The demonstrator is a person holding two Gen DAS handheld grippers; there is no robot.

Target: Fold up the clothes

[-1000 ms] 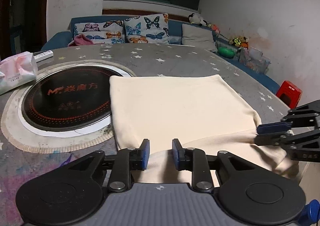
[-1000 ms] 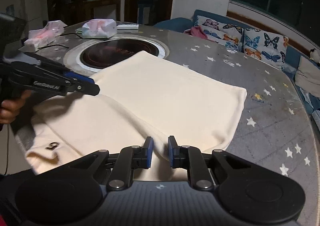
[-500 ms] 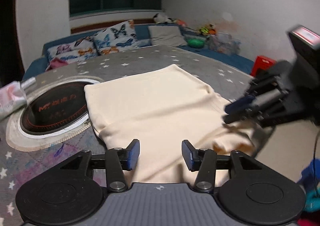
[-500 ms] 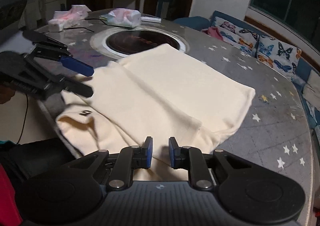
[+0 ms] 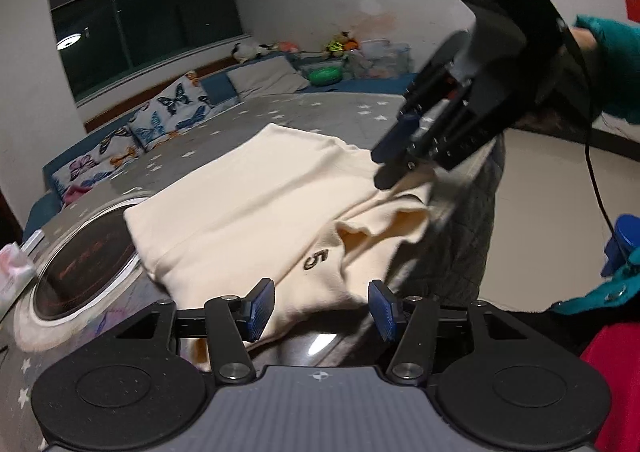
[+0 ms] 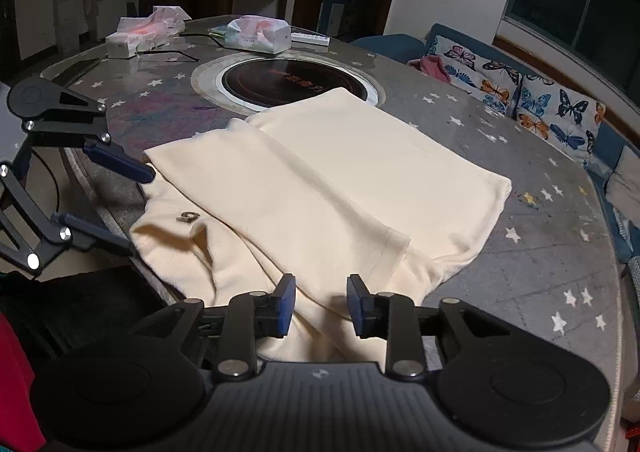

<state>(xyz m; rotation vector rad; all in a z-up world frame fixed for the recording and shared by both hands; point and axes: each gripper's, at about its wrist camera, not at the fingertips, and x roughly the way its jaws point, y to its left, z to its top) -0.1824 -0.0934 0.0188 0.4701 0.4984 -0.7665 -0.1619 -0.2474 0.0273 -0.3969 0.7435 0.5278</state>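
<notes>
A cream garment (image 5: pixel 256 188) (image 6: pixel 360 172), partly folded, lies on the round star-patterned table (image 6: pixel 540 260), and its near edge droops over the rim. A small dark mark (image 5: pixel 316 260) shows on its near part. My left gripper (image 5: pixel 322 308) hovers at that near edge. Its jaws are opening and the pads stand clear of the cloth between them. In the right wrist view it shows at the left (image 6: pixel 132 208). My right gripper (image 6: pixel 322 304) is over the garment's near right corner. Its jaws are opening too, with the cloth loose beneath them. The left wrist view shows it blurred (image 5: pixel 394 160).
A round black cooktop (image 6: pixel 294 82) is set into the table beyond the garment. Tissue packs (image 6: pixel 258 34) and a phone lie at the far side. A sofa with butterfly cushions (image 6: pixel 540 108) runs along the wall. A teal sleeve (image 5: pixel 612 64) holds the right gripper.
Both grippers' jaws have widened from a narrow grip on the garment's near edge. The left gripper rolled and swung sideways, so the right gripper now looms at its upper right.
</notes>
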